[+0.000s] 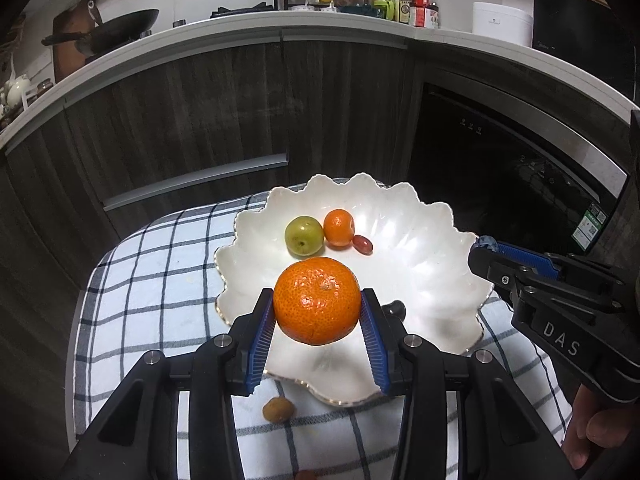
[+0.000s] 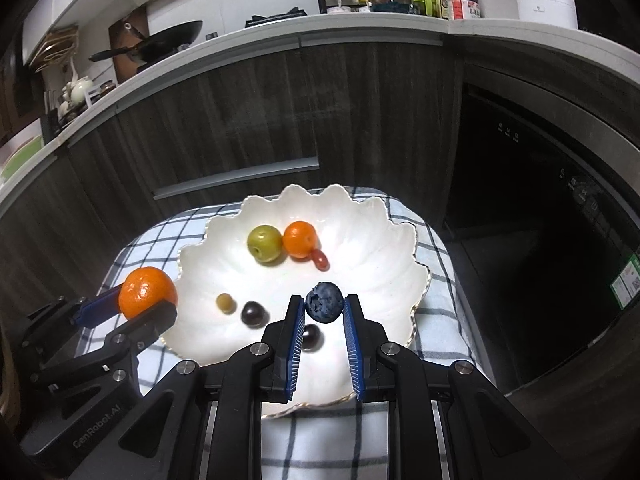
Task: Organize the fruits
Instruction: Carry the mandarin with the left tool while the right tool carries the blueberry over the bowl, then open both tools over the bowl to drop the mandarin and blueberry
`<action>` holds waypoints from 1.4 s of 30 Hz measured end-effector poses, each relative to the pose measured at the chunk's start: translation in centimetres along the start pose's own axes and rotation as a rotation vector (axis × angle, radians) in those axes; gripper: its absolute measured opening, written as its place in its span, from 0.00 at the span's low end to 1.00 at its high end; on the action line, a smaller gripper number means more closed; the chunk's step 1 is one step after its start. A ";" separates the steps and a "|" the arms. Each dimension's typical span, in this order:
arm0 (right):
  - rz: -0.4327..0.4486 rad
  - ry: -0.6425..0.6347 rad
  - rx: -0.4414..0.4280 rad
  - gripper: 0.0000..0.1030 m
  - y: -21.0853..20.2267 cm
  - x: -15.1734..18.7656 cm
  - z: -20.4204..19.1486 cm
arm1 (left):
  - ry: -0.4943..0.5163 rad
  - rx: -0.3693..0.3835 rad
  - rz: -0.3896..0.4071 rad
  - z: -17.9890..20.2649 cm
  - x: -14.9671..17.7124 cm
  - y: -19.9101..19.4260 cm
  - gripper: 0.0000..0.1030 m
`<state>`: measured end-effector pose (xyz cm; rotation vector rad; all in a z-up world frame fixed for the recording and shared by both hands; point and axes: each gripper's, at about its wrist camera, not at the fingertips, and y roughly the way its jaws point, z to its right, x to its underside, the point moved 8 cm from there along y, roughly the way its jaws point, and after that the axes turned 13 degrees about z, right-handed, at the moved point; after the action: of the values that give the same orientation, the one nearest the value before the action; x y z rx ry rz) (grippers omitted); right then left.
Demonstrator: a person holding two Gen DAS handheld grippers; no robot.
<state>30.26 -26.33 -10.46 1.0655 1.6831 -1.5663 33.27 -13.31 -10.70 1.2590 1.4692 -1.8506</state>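
Bowl (image 2: 400, 240) sits on cloth (image 2: 440, 320) in front of cabinets (image 2: 240, 120). In bowl, far side: apple (image 2: 264, 245) left, small orange (image 2: 300, 239) touching its right, grape tomato (image 2: 320, 260) right of that. Nearer: 2 dark grapes (image 2: 253, 314), olive (image 2: 225, 303) to their left.

Bare bowl (image 2: 384, 240) floor right of grape (image 2: 320, 260)

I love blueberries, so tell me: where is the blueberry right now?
The blueberry is pinched in the right gripper, held over the near part of the white bowl, in the right wrist view.
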 end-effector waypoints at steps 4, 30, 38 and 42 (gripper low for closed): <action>-0.017 0.008 0.008 0.21 1.4 0.3 0.9 | -0.006 -0.002 -0.016 0.1 0.2 1.4 0.41; -0.093 0.012 0.022 0.21 8.3 0.8 2.7 | -0.035 0.004 -0.077 -0.8 0.2 8.9 0.41; -0.117 0.011 0.031 0.21 9.1 1.3 2.8 | -0.043 0.005 -0.105 -1.0 0.8 9.6 0.43; -0.130 0.006 0.034 0.22 9.3 1.6 2.7 | -0.053 -0.010 -0.077 -1.3 0.5 9.0 0.61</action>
<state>37.20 -28.88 -16.87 0.9951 1.7665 -1.6798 40.70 -14.98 -15.68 1.1543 1.5160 -1.9089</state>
